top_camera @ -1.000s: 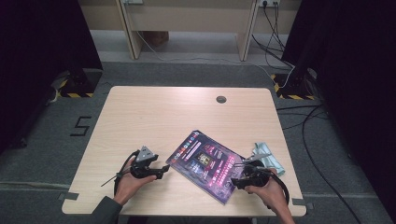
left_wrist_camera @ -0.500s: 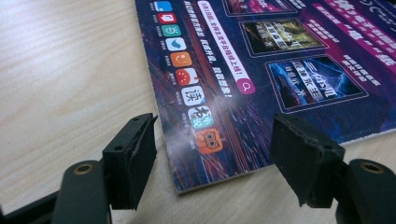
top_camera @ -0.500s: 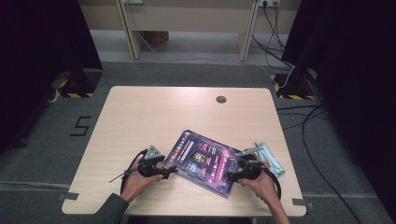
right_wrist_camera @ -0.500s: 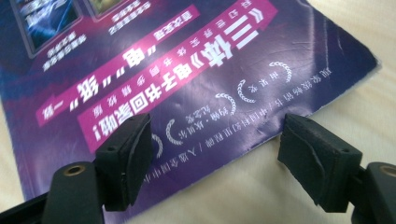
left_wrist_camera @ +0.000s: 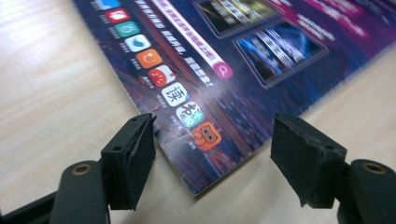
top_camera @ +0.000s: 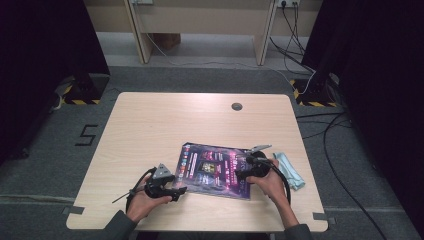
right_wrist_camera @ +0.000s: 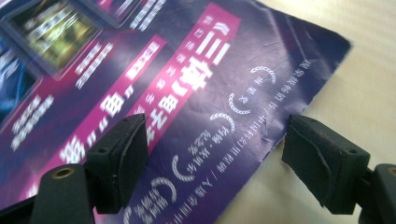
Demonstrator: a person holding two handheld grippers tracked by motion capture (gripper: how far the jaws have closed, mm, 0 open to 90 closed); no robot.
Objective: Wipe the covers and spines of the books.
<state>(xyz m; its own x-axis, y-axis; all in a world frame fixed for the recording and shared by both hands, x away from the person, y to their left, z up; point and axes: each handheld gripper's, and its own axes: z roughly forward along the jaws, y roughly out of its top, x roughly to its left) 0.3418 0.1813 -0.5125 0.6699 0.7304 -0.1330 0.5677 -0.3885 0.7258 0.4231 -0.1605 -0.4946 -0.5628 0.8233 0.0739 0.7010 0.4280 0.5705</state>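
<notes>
Black pads of the left claw (left_wrist_camera: 212,158) stand apart, straddling the near corner of the poster (left_wrist_camera: 224,70) without pressing it; the corner lies flat on the desk (left_wrist_camera: 51,79) between them. The right claw (right_wrist_camera: 215,158) is also wide, its jaws having just been opening, and the poster's edge lies between them, gripped by neither pad. From above, the left claw (top_camera: 176,192) sits at the poster's 8 o'clock corner, held in the left hand (top_camera: 142,205). The right claw (top_camera: 239,175) rests over the sheet's 4 o'clock part, held in the right hand (top_camera: 272,180). The poster (top_camera: 210,167), purple with pink bands, lies flat toward the desk's 5 o'clock side. A pale blue packet (top_camera: 289,169) lies just beyond the right hand at 3 o'clock of the poster. A round grommet (top_camera: 236,106) sits at the desk's 12 o'clock edge.
</notes>
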